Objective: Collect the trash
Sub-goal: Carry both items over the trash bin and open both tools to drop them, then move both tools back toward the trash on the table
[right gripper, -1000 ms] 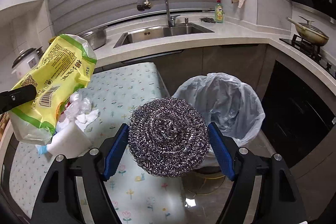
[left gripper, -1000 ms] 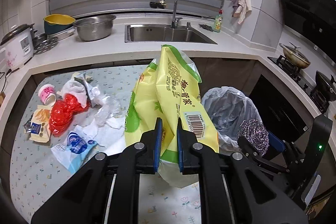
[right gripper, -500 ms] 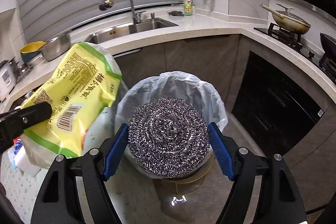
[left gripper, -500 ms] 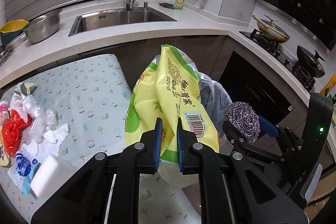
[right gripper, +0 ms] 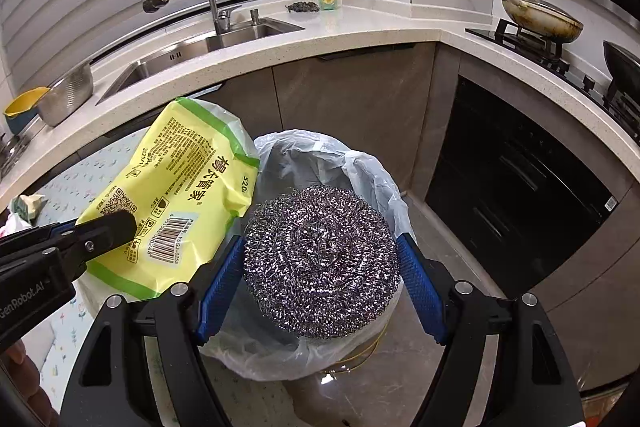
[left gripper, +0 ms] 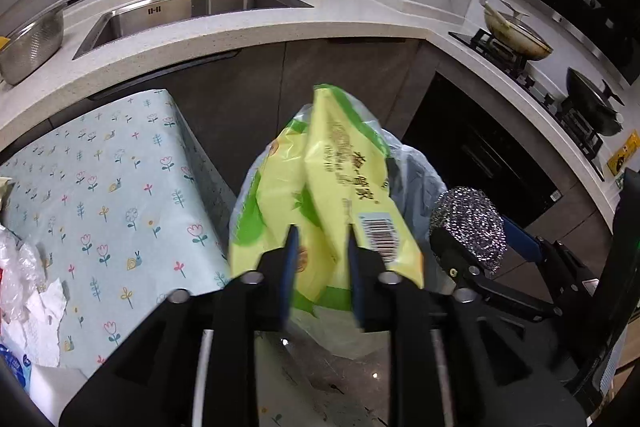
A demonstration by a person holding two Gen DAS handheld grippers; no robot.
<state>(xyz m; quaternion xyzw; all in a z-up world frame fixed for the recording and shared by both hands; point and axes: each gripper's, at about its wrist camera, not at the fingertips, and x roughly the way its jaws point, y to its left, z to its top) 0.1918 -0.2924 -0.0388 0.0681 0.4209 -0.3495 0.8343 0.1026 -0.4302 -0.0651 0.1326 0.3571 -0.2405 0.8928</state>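
My left gripper [left gripper: 322, 263] has its jaws parted wider than before around the yellow-green snack bag [left gripper: 340, 183]; the blurred bag sits between them over the bin. The bag [right gripper: 180, 195] and the left gripper [right gripper: 108, 227] also show in the right wrist view, at the bin's left rim. My right gripper [right gripper: 320, 267] is shut on a steel wool scrubber [right gripper: 322, 259], held above the trash bin with a clear liner [right gripper: 360, 167]. The scrubber [left gripper: 468, 227] shows at right in the left wrist view, beside the bin liner [left gripper: 416, 175].
A table with a flowered cloth [left gripper: 108, 195] stands left of the bin, with paper and plastic scraps [left gripper: 28, 291] at its left edge. A counter with a sink [left gripper: 180, 11] curves behind. A stove with pans [right gripper: 540, 19] is at right. Dark cabinets [right gripper: 520, 179] stand behind the bin.
Both grippers have moved right from the table to over the bin. The left jaws have parted wider around the bag, which looks blurred now.
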